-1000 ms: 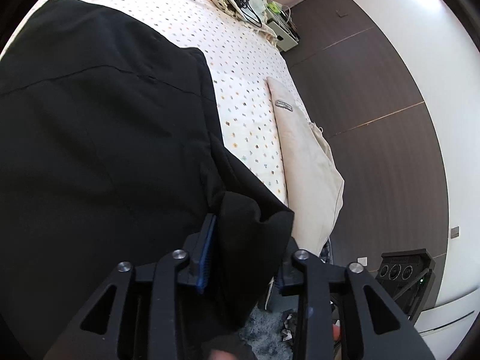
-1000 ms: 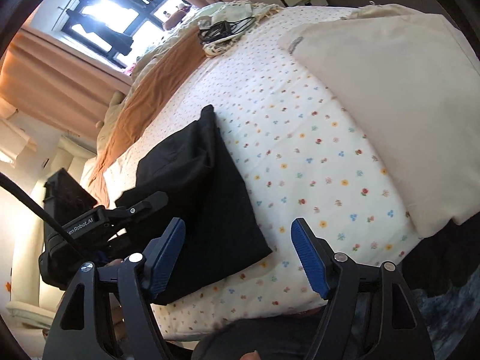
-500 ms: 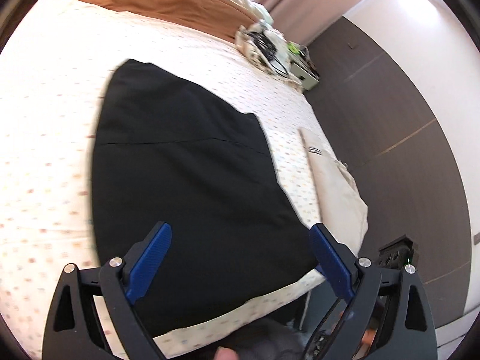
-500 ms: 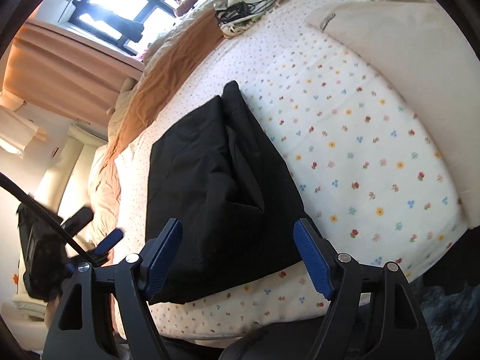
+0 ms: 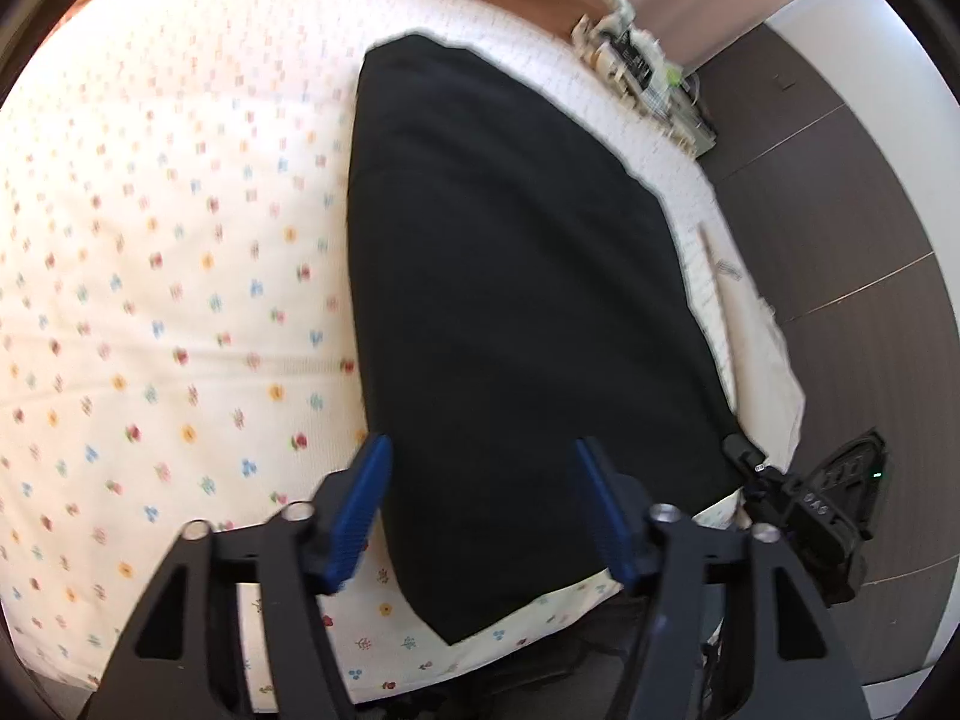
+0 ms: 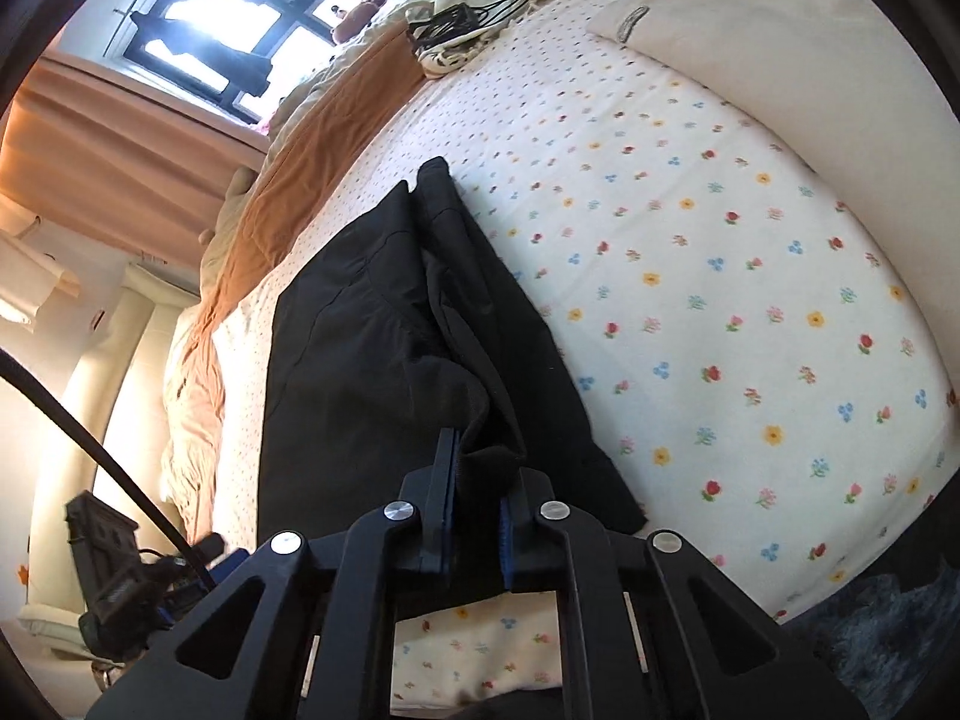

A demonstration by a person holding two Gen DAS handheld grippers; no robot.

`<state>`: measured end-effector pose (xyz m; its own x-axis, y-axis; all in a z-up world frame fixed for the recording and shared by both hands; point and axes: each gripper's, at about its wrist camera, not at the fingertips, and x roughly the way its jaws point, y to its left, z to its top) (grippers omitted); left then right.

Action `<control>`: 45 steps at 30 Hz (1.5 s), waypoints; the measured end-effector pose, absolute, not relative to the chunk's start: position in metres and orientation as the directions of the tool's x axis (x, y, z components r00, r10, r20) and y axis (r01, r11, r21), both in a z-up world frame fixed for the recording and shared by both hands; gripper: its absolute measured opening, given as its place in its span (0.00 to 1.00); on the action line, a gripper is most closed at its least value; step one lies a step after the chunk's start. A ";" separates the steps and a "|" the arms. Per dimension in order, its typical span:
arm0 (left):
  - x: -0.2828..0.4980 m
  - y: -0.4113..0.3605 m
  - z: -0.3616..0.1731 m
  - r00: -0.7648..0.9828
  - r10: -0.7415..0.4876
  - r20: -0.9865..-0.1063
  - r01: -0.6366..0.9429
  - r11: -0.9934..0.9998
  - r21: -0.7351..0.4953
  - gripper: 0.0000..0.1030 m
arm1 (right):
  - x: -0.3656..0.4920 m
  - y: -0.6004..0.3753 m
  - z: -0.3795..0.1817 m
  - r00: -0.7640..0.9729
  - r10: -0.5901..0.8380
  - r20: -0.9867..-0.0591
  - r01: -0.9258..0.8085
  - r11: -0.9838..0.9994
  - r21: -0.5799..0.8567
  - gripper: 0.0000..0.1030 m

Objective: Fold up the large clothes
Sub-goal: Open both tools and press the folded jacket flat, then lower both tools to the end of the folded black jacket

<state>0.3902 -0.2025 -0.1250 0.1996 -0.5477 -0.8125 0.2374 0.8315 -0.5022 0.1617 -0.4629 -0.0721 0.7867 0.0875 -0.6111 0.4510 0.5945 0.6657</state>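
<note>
A black garment [image 5: 516, 300] lies folded into a long slab on the flowered bed sheet [image 5: 180, 300]. My left gripper [image 5: 483, 510] hovers over its near left part, jaws closing. The cloth's left edge runs between the blue pads [image 5: 366, 510], which do not press on it. In the right wrist view the garment [image 6: 372, 360] shows a raised fold near its near right corner. My right gripper [image 6: 474, 510] is closing on that fold and pinches the black cloth between its pads. The right gripper's tip [image 5: 744, 459] also shows at the garment's right edge.
A cream pillow [image 6: 780, 60] lies on the bed's right side. An orange blanket [image 6: 318, 138] and a pile with black cables [image 6: 468, 24] sit at the far end. Dark wall panels [image 5: 840, 210] stand right of the bed. The near bed edge [image 6: 480, 648] lies below both grippers.
My left gripper let go of the garment's corner, swung left along the near edge and opened wide, then narrowed. My right gripper dropped onto the garment and closed on a fold.
</note>
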 end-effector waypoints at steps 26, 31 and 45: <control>0.431 -0.209 -0.118 0.239 -0.527 -0.816 0.230 0.847 -0.480 0.75 | 0.157 -0.478 -0.049 0.774 0.077 -0.629 0.455 0.624 0.636 0.77; 0.456 -0.203 -0.120 0.252 -0.539 -0.804 0.208 0.841 -0.499 0.75 | 0.180 -0.488 -0.040 0.756 0.082 -0.649 0.442 0.667 0.599 0.77; 0.541 -0.202 -0.149 0.262 -0.569 -0.779 0.152 0.822 -0.549 0.74 | 0.321 -0.533 -0.037 0.649 0.198 -0.734 0.364 0.767 0.529 0.77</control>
